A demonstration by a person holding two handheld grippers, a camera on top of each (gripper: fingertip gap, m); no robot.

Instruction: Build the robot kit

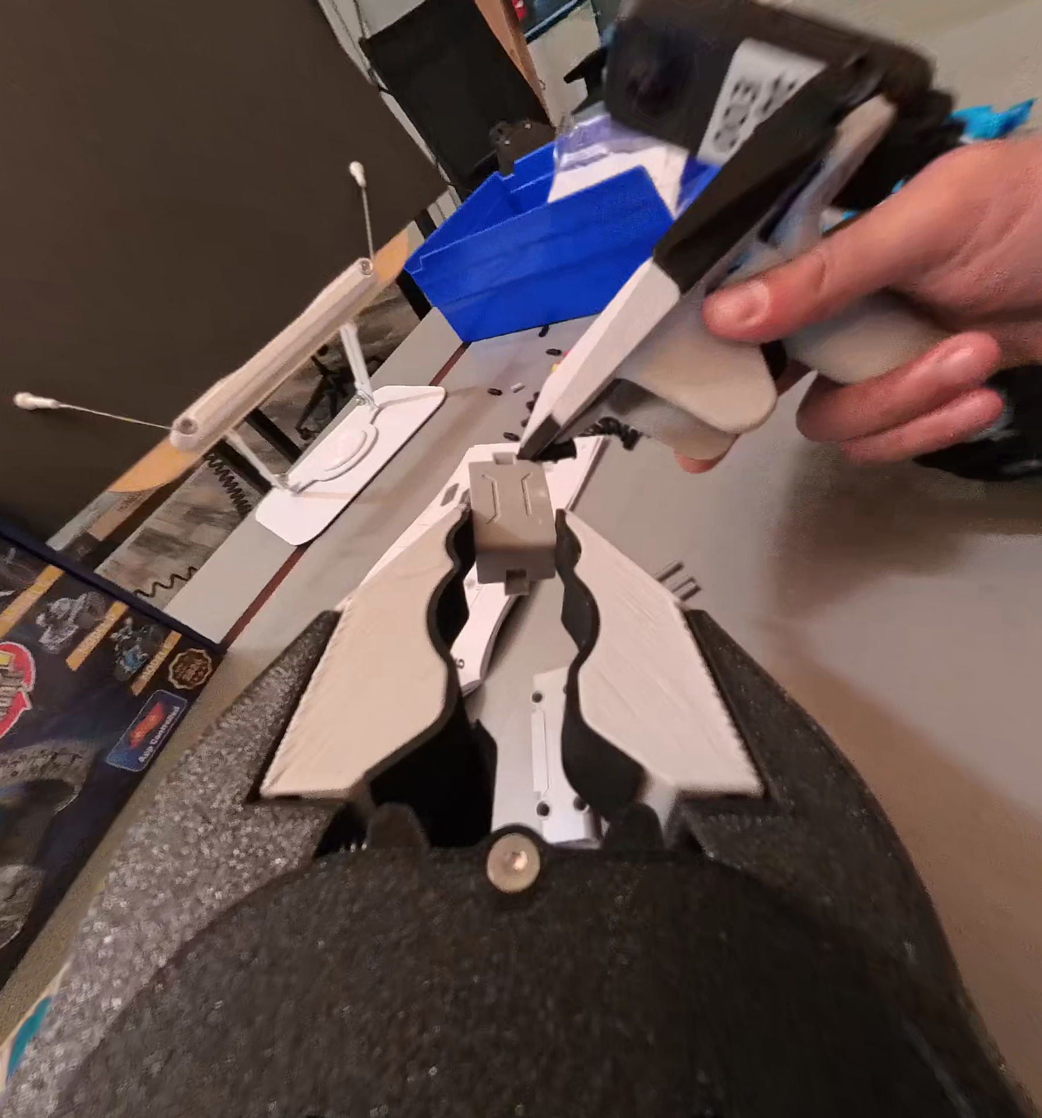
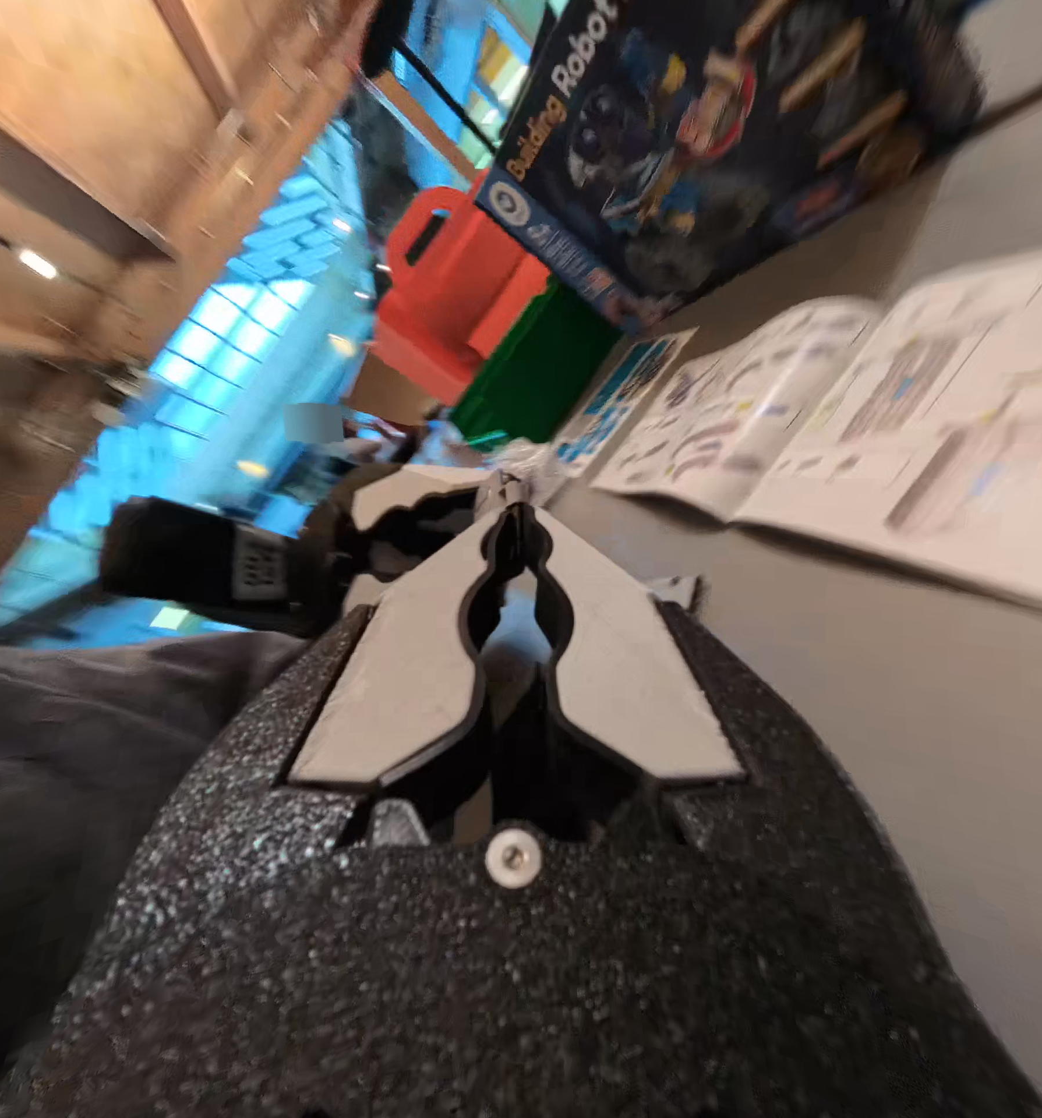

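- The left gripper (image 1: 512,518) is clamping a small grey block (image 1: 509,532) between its fingers, which are standing narrow, set to the block's width, and pressing on its two sides.
- The block is being held just above the pale surface (image 1: 809,665), over a long white plastic part (image 1: 483,629) that is showing between the fingers.
- The right gripper (image 1: 544,451), which a hand (image 1: 930,290) is holding, is touching its tips to the far top edge of the block.
- In its own view, the right gripper (image 2: 515,514) is showing its fingers drawn together at the tips. The blur is hiding whether anything small is sitting between them.
- Small dark pieces (image 1: 506,390) are lying scattered on the surface just beyond the block.
- A blue bin (image 1: 536,266) is sitting farther back, and a white stand (image 1: 349,435) carrying thin rods with white tips is standing to its left.
- A dark printed box (image 1: 52,696) is lying at the near left, and it is standing out again in the right wrist view (image 2: 718,151). It is bearing lettering and pictures.
- An open booklet (image 2: 839,423) of diagrams is lying flat on the surface near the box, its print too blurred to read.
- A red bin (image 2: 445,284) and a green bin (image 2: 536,375) are sitting beside the box.
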